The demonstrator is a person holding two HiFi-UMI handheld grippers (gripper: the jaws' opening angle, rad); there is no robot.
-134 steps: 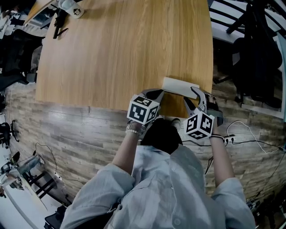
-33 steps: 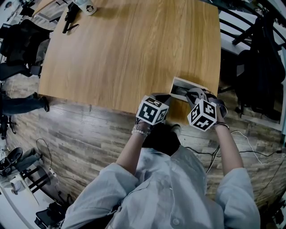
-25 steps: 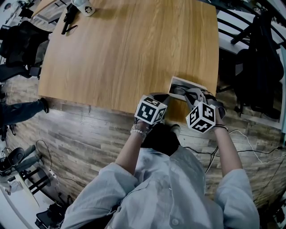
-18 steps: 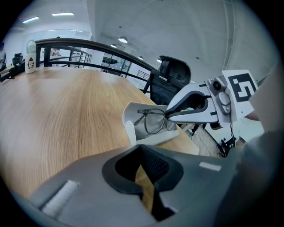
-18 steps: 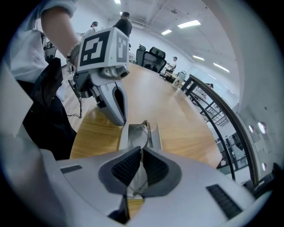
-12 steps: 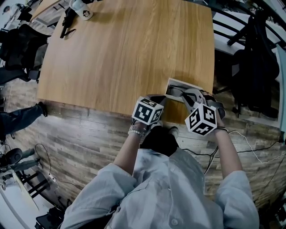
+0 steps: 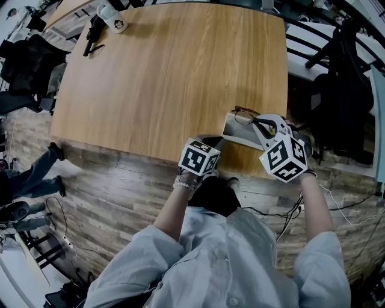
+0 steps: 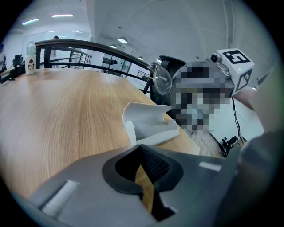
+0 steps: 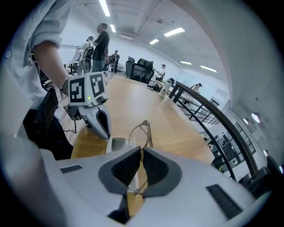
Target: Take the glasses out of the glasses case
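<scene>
Head view: thin-framed glasses point(image 7: 243, 115) clamped in the right gripper point(image 7: 260, 123) and carried in the air over the far edge of the open white glasses case point(image 7: 237, 133). Case lying near the front right corner of the wooden worktop point(image 7: 168, 78). Left gripper point(image 7: 215, 142) low at the case's near left end; contact with the case impossible to judge from this angle. White bottle point(image 7: 113, 14) and black tool point(image 7: 91, 33) well apart from all this, at the worktop's back left corner.

Left gripper view: pads point(image 8: 155, 166) drawn together to a thin slit, bare wood showing through it, nothing gripped. Case point(image 8: 148, 124) just ahead of the tips and apart from them, lid standing up. One lens of the glasses point(image 8: 162, 80) hanging in the air above the case, next to the right gripper's marker cube point(image 8: 235, 62).

Right gripper view: jaws pressed together on the wire frame of the glasses point(image 9: 141, 131), one lens rim poking out past the tips. Beneath it, a pale corner of the case point(image 9: 118, 143). Left gripper down beside it at the worktop's edge, marker cube point(image 9: 87, 88) facing the camera. People standing far back in the room.
</scene>
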